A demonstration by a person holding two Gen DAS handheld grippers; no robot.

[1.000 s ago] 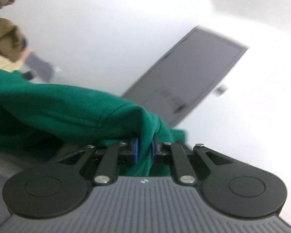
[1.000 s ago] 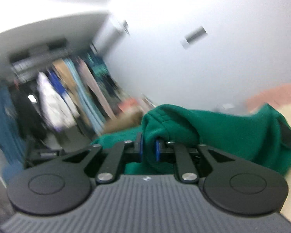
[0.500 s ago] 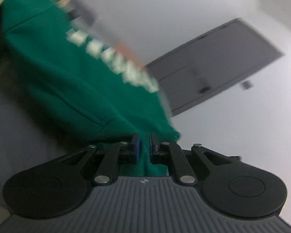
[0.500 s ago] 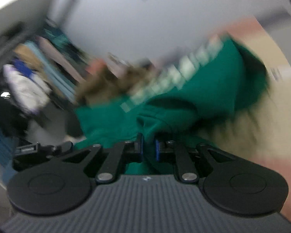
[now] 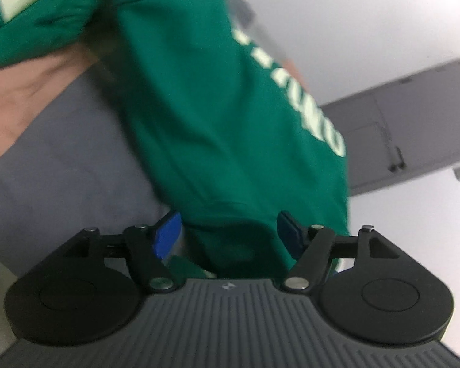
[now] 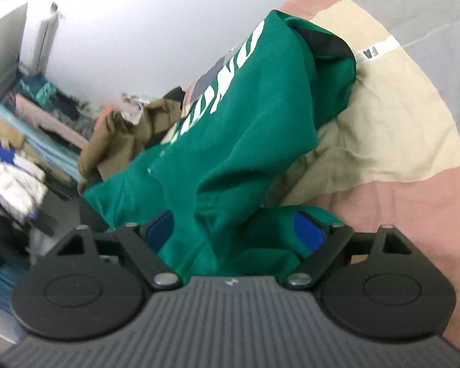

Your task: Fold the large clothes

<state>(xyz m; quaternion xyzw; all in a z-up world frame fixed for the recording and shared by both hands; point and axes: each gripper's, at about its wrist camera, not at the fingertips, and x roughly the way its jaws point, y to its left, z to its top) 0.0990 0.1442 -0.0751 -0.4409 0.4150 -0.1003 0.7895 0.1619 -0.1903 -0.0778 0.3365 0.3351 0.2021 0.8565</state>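
My left hand-held gripper (image 5: 228, 233) has its jaws opening, the blue pads (image 5: 168, 235) standing apart with the green sweatshirt (image 5: 217, 116) between them but not pressed. The cloth runs up and away from this gripper, pale lettering (image 5: 306, 104) along its right edge. To the left of it I see a grey and pink bed cover (image 5: 55, 165). Behind and to the right there is a white wall with a dark grey door (image 5: 408, 122).

My right hand-held gripper (image 6: 233, 230) is opening too, jaws wide, with a bunched fold of the sweatshirt (image 6: 236, 141) lying between the pads (image 6: 308, 231) and none of it clamped. From here the sweatshirt stretches ahead and up to the right, over the bed cover (image 6: 383, 141) of beige, pink and grey patches, its hood end (image 6: 325, 43) farthest from the gripper. Ahead and left of the gripper lies a brown garment (image 6: 122, 135), and beyond it a blurred rack of clothes (image 6: 24, 135) along the far left
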